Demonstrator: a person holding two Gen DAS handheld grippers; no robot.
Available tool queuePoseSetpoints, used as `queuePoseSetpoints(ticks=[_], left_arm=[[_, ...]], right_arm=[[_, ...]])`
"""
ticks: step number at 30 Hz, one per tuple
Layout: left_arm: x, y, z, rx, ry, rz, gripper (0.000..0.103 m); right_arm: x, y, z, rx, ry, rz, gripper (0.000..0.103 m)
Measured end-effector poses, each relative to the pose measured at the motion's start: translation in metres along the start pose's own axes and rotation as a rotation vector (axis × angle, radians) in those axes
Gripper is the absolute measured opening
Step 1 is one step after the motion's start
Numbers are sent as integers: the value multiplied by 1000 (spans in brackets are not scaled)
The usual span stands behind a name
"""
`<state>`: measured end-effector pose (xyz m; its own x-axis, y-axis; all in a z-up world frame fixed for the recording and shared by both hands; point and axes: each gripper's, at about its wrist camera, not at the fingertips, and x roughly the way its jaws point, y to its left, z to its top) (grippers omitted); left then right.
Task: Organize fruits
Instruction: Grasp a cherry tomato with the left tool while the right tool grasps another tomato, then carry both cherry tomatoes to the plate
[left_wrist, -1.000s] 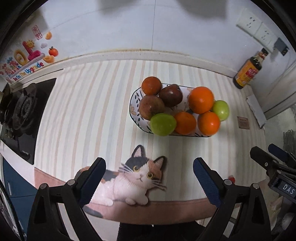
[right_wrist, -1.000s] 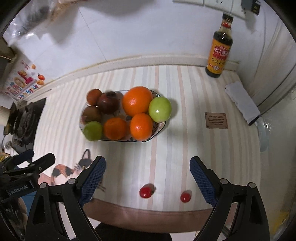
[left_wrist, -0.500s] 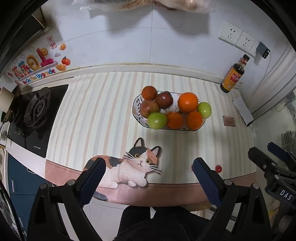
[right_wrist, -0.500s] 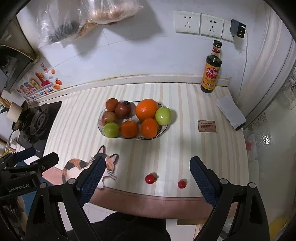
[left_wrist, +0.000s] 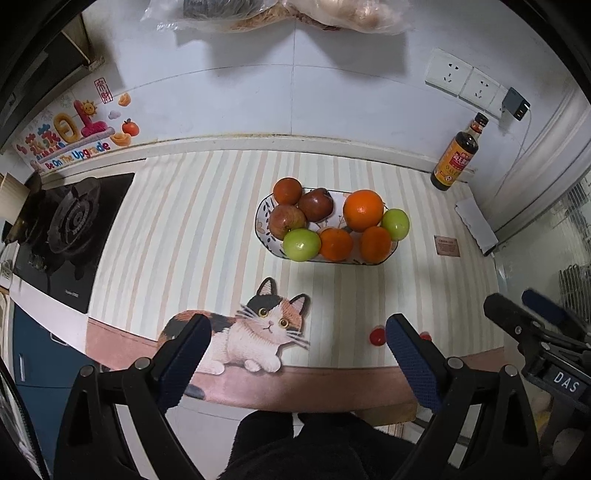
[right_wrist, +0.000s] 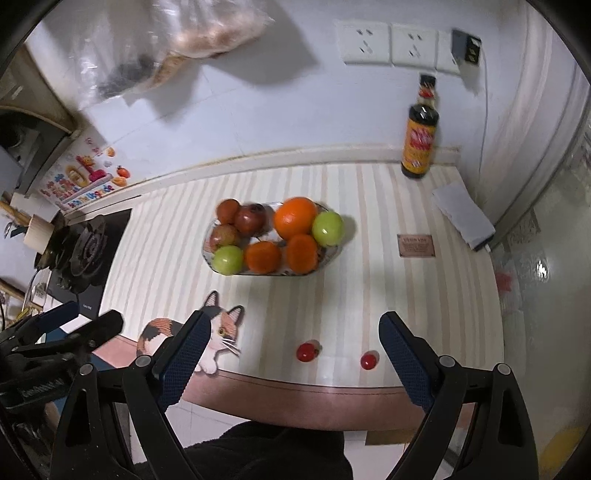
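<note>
Both my grippers are up off the counter, pointing steeply down, nothing in either. Left gripper (left_wrist: 297, 349): jaws spread wide, empty, only the cat print (left_wrist: 258, 332) showing between the pads. Right gripper (right_wrist: 293, 345): jaws equally wide, empty.

Fruit plate (left_wrist: 263, 218) sits mid-counter, at 12 o'clock from both grippers and well apart from them. On it: big orange (left_wrist: 363, 209), two smaller oranges (left_wrist: 335, 244) at the front rim, a green apple (left_wrist: 301, 244) at the front-left end, another green apple (left_wrist: 395, 224) at the right end, a red apple (left_wrist: 286, 221), a dark red fruit (left_wrist: 316, 204) and a brownish-orange one (left_wrist: 287, 191) at the back left.

Two cherry tomatoes loose on the striped counter (right_wrist: 369, 295) near the front edge: one (right_wrist: 307, 352) dead centre between my right pads, the other (right_wrist: 369, 360) just beside the right pad. Neither is touched.

Sauce bottle (right_wrist: 420, 136) upright at 1 o'clock by the wall. Gas stove (left_wrist: 70, 225) at 9 o'clock.
</note>
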<state>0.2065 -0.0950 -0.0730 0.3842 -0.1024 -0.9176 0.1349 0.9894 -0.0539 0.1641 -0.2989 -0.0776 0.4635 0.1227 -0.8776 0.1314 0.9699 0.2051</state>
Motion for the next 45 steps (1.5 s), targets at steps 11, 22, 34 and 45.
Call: queuePoseSetpoints(ticks=[11, 22, 34, 45], left_arm=[[99, -53, -1, 144, 132, 40, 102], [217, -89, -40, 171, 436, 5, 102], [230, -102, -52, 133, 491, -125, 91], [251, -131, -65, 170, 554, -194, 35]], right_arm=[[98, -104, -25, 166, 179, -22, 95], [201, -141, -81, 171, 342, -18, 53], [220, -126, -96, 99, 340, 13, 28], [211, -140, -101, 118, 344, 22, 28]])
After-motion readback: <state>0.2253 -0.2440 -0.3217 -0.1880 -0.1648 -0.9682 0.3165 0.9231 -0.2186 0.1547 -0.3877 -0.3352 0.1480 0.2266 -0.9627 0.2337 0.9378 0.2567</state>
